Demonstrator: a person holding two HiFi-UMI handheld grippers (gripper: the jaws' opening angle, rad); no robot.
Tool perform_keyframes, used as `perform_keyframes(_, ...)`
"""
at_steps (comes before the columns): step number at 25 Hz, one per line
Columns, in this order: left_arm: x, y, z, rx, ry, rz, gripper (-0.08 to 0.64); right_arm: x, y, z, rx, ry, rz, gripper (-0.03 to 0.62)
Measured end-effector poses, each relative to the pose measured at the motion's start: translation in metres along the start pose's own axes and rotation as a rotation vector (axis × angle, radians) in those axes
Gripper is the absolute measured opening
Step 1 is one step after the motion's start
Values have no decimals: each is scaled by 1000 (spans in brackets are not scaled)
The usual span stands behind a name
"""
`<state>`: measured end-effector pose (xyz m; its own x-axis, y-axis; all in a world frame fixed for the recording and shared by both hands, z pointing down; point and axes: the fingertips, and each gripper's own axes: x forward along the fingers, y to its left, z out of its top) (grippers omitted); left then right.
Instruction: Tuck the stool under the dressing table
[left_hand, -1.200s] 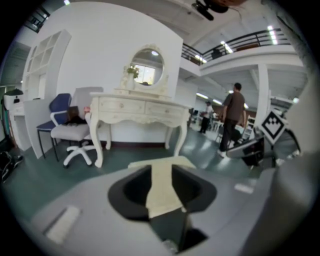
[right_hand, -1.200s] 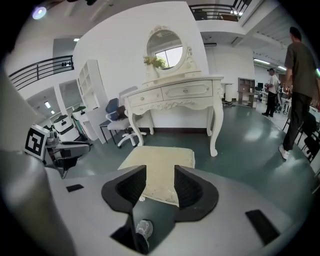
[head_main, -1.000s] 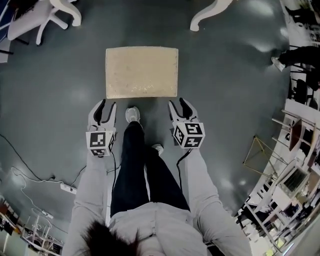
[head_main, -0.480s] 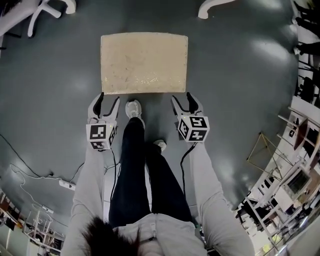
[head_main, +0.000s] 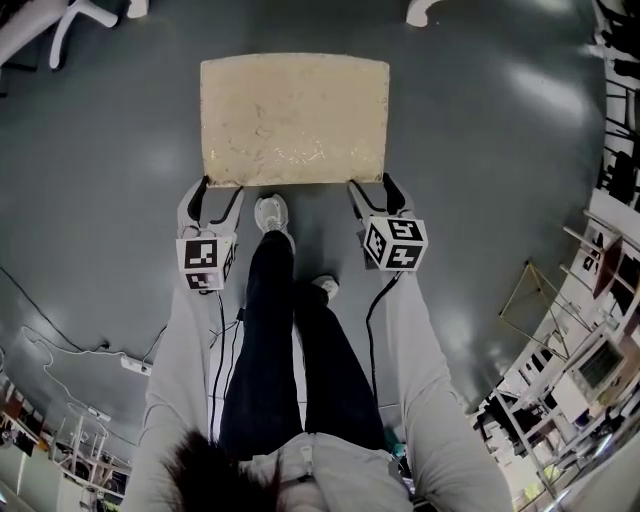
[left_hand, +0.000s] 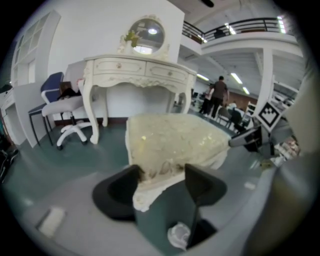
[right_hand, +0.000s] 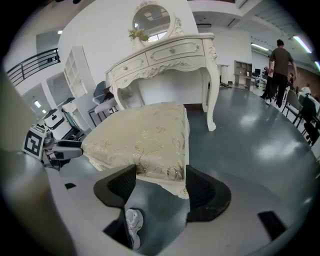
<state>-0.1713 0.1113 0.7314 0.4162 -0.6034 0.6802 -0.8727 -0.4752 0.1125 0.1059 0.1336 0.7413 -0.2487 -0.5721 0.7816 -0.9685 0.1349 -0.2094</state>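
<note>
The stool (head_main: 293, 120) has a cream embroidered cushion and stands on the grey floor in front of me. My left gripper (head_main: 220, 190) is at its near left corner, and my right gripper (head_main: 371, 185) is at its near right corner. Both sets of jaws are opening. In the left gripper view the cushion corner (left_hand: 150, 175) lies between the jaws of the left gripper (left_hand: 162, 172), with no grip visible. The right gripper (right_hand: 160, 175) likewise straddles the other corner (right_hand: 170, 172). Behind the stool stands the white dressing table (left_hand: 137, 70) (right_hand: 165, 55) with an oval mirror.
The person's shoe (head_main: 270, 215) is on the floor between the grippers. A white office chair (left_hand: 67, 115) stands left of the table. A power strip with cable (head_main: 135, 368) lies at the lower left. Racks (head_main: 600, 260) line the right side. People (right_hand: 280, 60) stand far off.
Both grippers have come down and forward to the stool's near corners, and their jaws have spread wider. The stool looms larger in the head view.
</note>
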Motion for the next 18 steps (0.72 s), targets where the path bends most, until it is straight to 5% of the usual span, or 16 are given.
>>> perform_keyframes(18, 17, 11, 12, 30, 39, 5, 285, 17, -2, 13, -13, -4, -37, 307)
